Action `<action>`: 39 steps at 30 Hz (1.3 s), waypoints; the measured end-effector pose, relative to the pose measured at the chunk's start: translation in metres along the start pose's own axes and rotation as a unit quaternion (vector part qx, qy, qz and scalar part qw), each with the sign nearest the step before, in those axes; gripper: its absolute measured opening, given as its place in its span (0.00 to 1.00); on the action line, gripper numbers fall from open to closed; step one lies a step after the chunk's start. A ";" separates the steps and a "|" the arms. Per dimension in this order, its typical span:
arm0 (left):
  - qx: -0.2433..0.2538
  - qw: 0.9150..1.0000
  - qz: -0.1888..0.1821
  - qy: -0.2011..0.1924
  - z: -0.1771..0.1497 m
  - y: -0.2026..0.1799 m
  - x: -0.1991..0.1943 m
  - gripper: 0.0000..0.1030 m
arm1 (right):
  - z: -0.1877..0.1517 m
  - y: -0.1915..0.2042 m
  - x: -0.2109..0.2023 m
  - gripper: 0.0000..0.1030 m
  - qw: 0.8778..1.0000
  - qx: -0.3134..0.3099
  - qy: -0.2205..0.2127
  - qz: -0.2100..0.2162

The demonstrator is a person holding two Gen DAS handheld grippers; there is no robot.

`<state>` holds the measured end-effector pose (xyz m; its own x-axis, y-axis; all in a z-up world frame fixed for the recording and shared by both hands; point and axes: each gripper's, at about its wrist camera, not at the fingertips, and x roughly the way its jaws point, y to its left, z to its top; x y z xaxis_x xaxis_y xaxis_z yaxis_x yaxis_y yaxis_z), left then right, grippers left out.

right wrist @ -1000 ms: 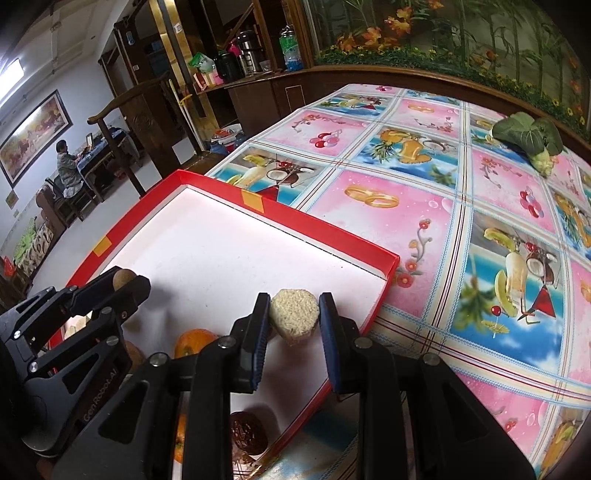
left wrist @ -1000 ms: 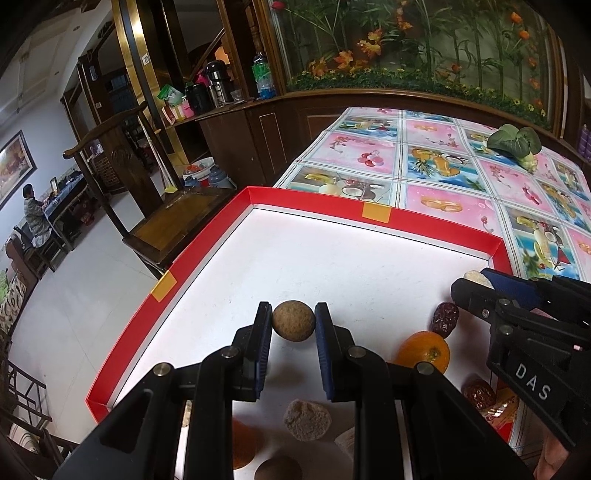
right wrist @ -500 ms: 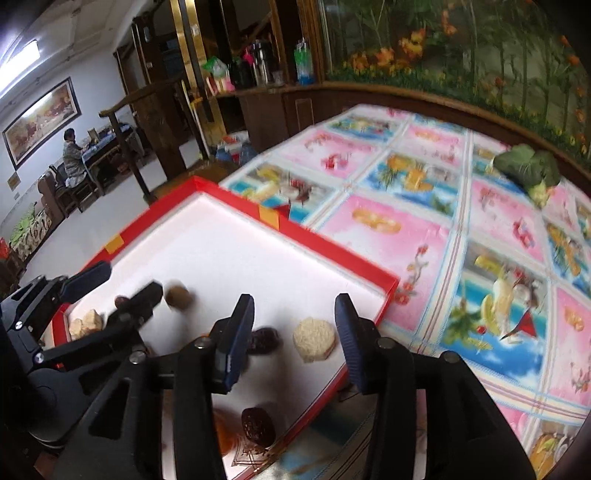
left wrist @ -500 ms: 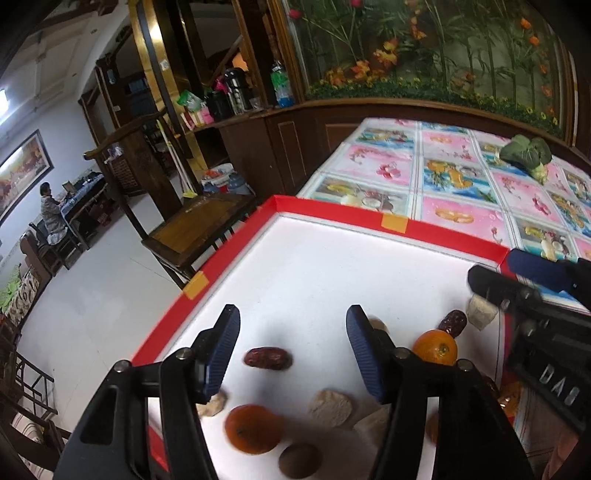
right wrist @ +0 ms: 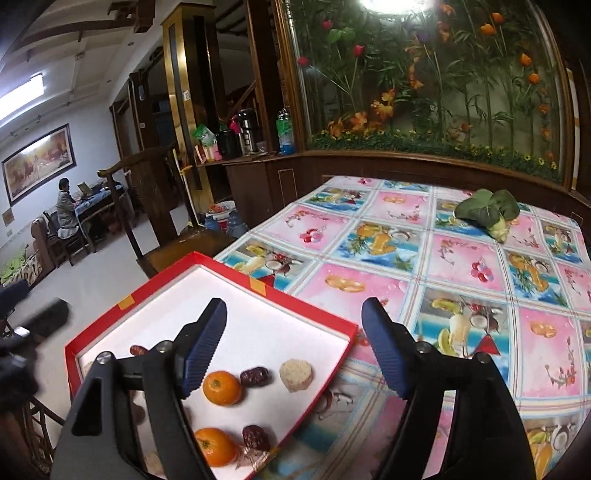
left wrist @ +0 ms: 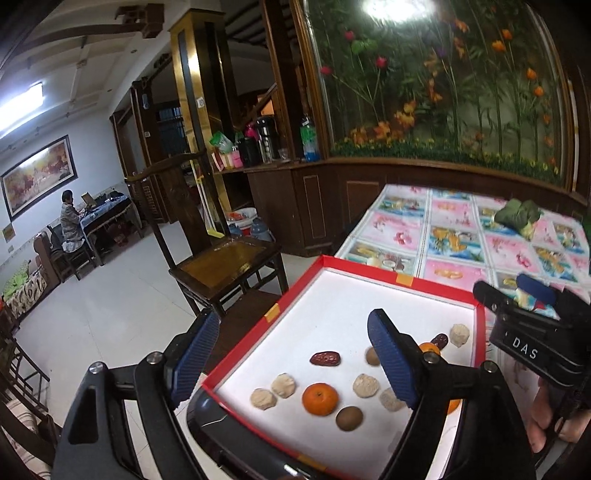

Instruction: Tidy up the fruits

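Both tools, left tool (left wrist: 291, 354) and right tool (right wrist: 295, 343), are wide open, holding nothing. Fruits lie scattered in the red tray (left wrist: 369, 267); maybe grab the orange (left wrist: 320, 398) slowly, from above.

We log: glare from ceiling lamp (left wrist: 397, 9) far above; dim room, bowed dark edges, left gripper (right wrist: 22, 332) blurred.

Glossy tablecloth (right wrist: 461, 266), seemingly plastic
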<state>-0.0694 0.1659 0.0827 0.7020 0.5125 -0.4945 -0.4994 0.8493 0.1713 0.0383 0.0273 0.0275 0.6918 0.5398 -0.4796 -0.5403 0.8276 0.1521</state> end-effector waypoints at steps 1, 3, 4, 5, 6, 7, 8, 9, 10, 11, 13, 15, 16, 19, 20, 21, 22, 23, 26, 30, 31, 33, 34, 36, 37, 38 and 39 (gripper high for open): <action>-0.003 1.000 0.000 -0.005 -0.001 0.003 -0.005 0.86 | -0.002 -0.002 -0.003 0.74 1.000 0.007 0.002 0.001; -0.007 1.000 0.002 -0.017 -0.001 0.006 -0.012 0.91 | -0.008 -0.005 -0.013 0.74 1.000 0.016 -0.003 0.000; -0.009 1.000 0.001 -0.023 -0.002 0.007 -0.016 0.96 | -0.011 -0.006 -0.019 0.75 1.000 0.017 -0.007 -0.003; -0.010 1.000 -0.001 -0.028 -0.004 0.007 -0.019 0.99 | -0.015 -0.007 -0.028 0.76 1.000 0.018 -0.016 -0.011; -0.012 0.999 -0.003 -0.036 -0.004 0.008 -0.024 1.00 | -0.017 -0.007 -0.034 0.78 0.999 0.019 -0.022 -0.017; -0.013 0.999 -0.004 -0.039 -0.004 0.008 -0.025 1.00 | -0.021 -0.007 -0.045 0.80 0.999 0.022 -0.032 -0.022; -0.012 0.999 -0.005 -0.045 -0.005 0.007 -0.028 1.00 | -0.024 -0.007 -0.055 0.81 0.999 0.026 -0.041 -0.022; -0.011 0.999 -0.007 -0.048 -0.006 0.006 -0.031 1.00 | -0.028 -0.007 -0.065 0.86 0.998 0.031 -0.052 -0.020; -0.010 0.999 -0.008 -0.049 -0.009 0.006 -0.035 1.00 | -0.032 -0.006 -0.078 0.92 0.997 0.033 -0.068 -0.021; -0.007 0.999 -0.010 -0.049 -0.011 0.004 -0.038 1.00 | -0.035 -0.004 -0.089 0.95 0.996 0.033 -0.080 -0.024; 0.000 0.999 -0.013 -0.050 -0.015 0.001 -0.044 1.00 | -0.042 0.001 -0.111 1.00 0.994 0.030 -0.099 -0.025; 0.006 0.998 -0.018 -0.056 -0.021 0.000 -0.053 1.00 | -0.045 0.006 -0.128 1.00 0.993 0.029 -0.111 -0.024; 0.007 0.998 -0.023 -0.060 -0.023 0.000 -0.058 1.00 | -0.046 0.008 -0.135 1.00 0.993 0.029 -0.114 -0.023; -0.002 0.997 -0.034 -0.068 -0.030 0.007 -0.076 1.00 | -0.050 0.016 -0.157 1.00 0.992 0.025 -0.124 -0.019; -0.005 0.997 -0.036 -0.069 -0.032 0.010 -0.080 1.00 | -0.054 0.020 -0.166 1.00 0.991 0.023 -0.129 -0.021; -0.009 0.997 -0.040 -0.072 -0.034 0.015 -0.087 1.00 | -0.056 0.022 -0.172 1.00 0.991 0.021 -0.132 -0.024; -0.011 0.996 -0.040 -0.075 -0.036 0.019 -0.093 1.00 | -0.059 0.026 -0.179 1.00 0.990 0.018 -0.136 -0.029; -0.013 0.996 -0.039 -0.077 -0.037 0.022 -0.097 1.00 | -0.060 0.029 -0.184 1.00 0.990 0.016 -0.139 -0.032; -0.018 0.996 -0.032 -0.081 -0.039 0.031 -0.106 1.00 | -0.066 0.040 -0.204 1.00 0.989 0.010 -0.141 -0.035; -0.036 0.996 -0.016 -0.083 -0.039 0.040 -0.105 1.00 | -0.066 0.049 -0.216 1.00 0.991 0.007 -0.134 -0.028; -0.042 0.996 -0.016 -0.081 -0.040 0.040 -0.104 1.00 | -0.066 0.051 -0.216 1.00 0.991 0.003 -0.133 -0.029; -0.047 0.996 -0.014 -0.076 -0.039 0.040 -0.099 1.00 | -0.065 0.053 -0.213 1.00 0.991 -0.008 -0.131 -0.030; -0.045 0.996 -0.014 -0.072 -0.039 0.040 -0.097 1.00 | -0.065 0.053 -0.212 1.00 0.990 -0.010 -0.135 -0.032; -0.039 0.997 -0.011 -0.069 -0.042 0.041 -0.096 1.00 | -0.067 0.053 -0.211 1.00 0.990 -0.008 -0.138 -0.031; -0.038 0.997 -0.008 -0.069 -0.044 0.041 -0.096 1.00 | -0.068 0.053 -0.210 1.00 0.990 -0.005 -0.136 -0.028; -0.037 0.997 -0.008 -0.069 -0.045 0.041 -0.097 1.00 | -0.069 0.053 -0.211 1.00 0.991 -0.002 -0.135 -0.025; -0.037 0.997 -0.009 -0.068 -0.046 0.042 -0.097 1.00 | -0.069 0.053 -0.211 1.00 0.991 0.001 -0.134 -0.023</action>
<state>-0.1821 0.1463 0.0984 0.7708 0.5144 -0.3758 -0.5187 0.8493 0.0985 -0.1696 -0.0530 0.0767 0.8184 0.5221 -0.2400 -0.5039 0.8528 0.1372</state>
